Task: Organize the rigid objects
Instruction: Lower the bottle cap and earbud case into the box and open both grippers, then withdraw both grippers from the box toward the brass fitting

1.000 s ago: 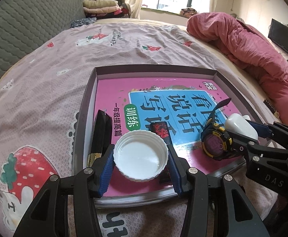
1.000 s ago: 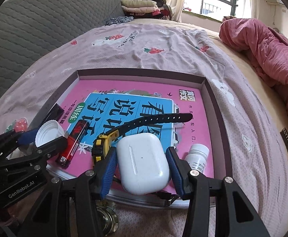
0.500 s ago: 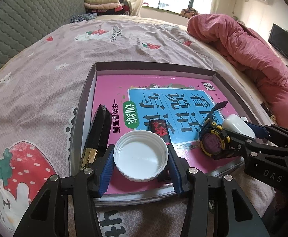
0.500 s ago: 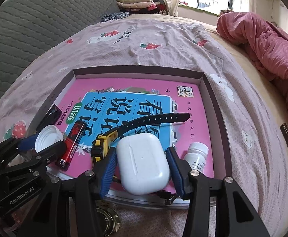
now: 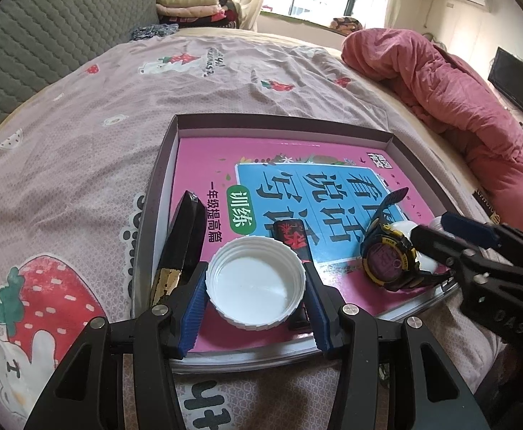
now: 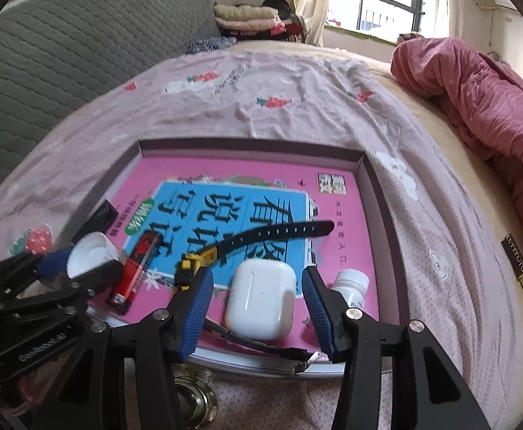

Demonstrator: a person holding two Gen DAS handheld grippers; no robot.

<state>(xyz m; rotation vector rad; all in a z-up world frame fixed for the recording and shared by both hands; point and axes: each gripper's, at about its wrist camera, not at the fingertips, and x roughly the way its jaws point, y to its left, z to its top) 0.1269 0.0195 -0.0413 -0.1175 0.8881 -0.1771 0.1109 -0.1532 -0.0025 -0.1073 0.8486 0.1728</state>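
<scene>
Left claw (image 5: 255,295) of mine pinches the white cap (image 5: 255,283). Right claw (image 6: 257,301) stands spread around the earbud case (image 6: 260,299), with a gap on each side.

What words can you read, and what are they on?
"看图说话写话": big title on the book, partly hidden by the watch.
"训练": the book's green oval.
"一年级提高篇": the book's pink cover, beside that oval.
"DAS": the right tool.
Too small or blurred to read: the bottle label, the watch face and the print on the bedsheet.
</scene>
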